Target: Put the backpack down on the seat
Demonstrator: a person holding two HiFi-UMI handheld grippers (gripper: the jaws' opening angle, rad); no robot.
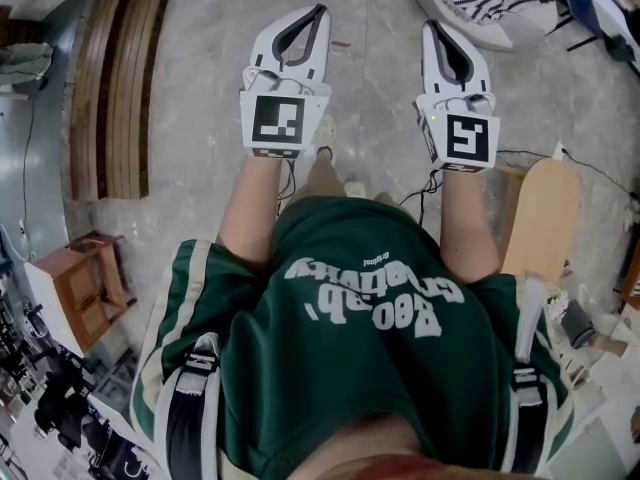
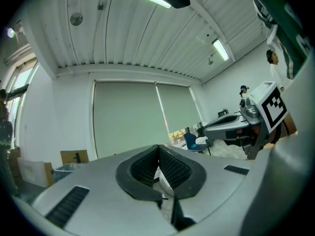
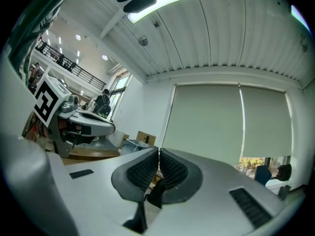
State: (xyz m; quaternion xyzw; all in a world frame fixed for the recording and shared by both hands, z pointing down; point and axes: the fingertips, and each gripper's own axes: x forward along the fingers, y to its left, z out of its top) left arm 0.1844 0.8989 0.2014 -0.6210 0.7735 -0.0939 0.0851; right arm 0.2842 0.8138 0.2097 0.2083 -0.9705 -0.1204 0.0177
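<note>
My left gripper (image 1: 318, 13) and right gripper (image 1: 433, 30) are both pinched shut on nothing out front while the backpack (image 1: 190, 408) sits on my shoulders, only its straps (image 1: 530, 368) showing, so I reckon open up, slip one strap at a time, then turn to the wooden seat (image 1: 540, 218).

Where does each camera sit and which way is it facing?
Head view: on the person's head, looking steeply down at the floor; shows forearms, green shirt, left claw, right claw.
Left gripper view: on the left claw, facing level along its shut jaws toward the window blind; right claw at right.
Right gripper view: on the right claw, same facing; left claw at left.
Gripper views share the window blind.
</note>
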